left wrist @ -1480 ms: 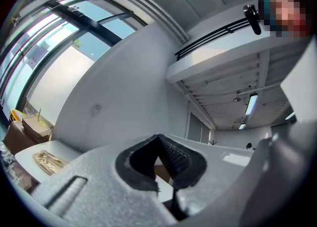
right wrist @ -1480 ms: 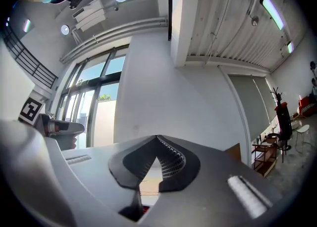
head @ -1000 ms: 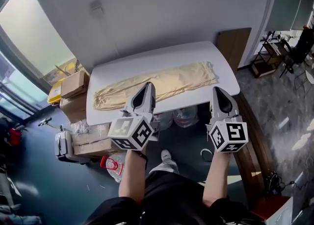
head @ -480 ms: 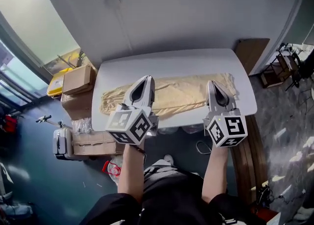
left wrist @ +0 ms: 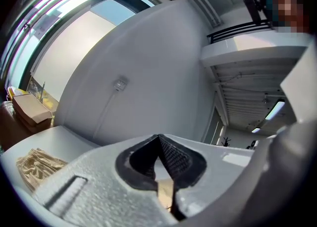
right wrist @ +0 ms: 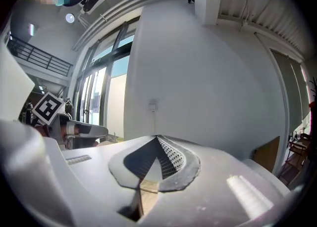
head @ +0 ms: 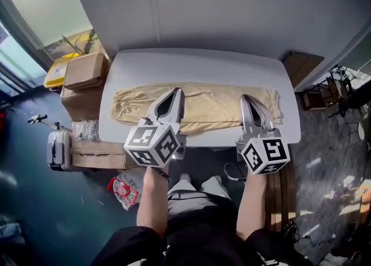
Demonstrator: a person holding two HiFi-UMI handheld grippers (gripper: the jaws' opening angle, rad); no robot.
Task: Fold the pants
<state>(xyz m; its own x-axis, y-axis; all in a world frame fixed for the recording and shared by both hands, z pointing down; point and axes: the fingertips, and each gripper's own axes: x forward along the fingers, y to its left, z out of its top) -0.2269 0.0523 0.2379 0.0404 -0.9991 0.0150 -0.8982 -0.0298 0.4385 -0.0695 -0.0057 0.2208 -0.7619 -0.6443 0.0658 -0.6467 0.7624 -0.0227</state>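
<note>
Beige pants [head: 211,107] lie stretched left to right on a white table [head: 191,65], folded lengthwise, with the gathered end [left wrist: 35,164] at the left. My left gripper [head: 177,92] reaches over the table's near edge, its tips over the left half of the pants, jaws shut with nothing in them. My right gripper [head: 247,98] is over the right half, near the wide end, also shut and empty. In the left gripper view the left gripper [left wrist: 158,137] shows its pads meeting at a point. The right gripper [right wrist: 157,138] looks the same in its own view. Whether either tip touches the cloth is unclear.
Cardboard boxes [head: 84,70] and a yellow bin [head: 55,69] stand left of the table, a suitcase [head: 58,149] nearer me. A wooden panel [head: 305,65] leans at the right corner. A grey wall [head: 232,10] runs behind the table.
Both grippers have gone forward from in front of the table to over its near edge and the pants. The table now sits nearer and more centred in the head view.
</note>
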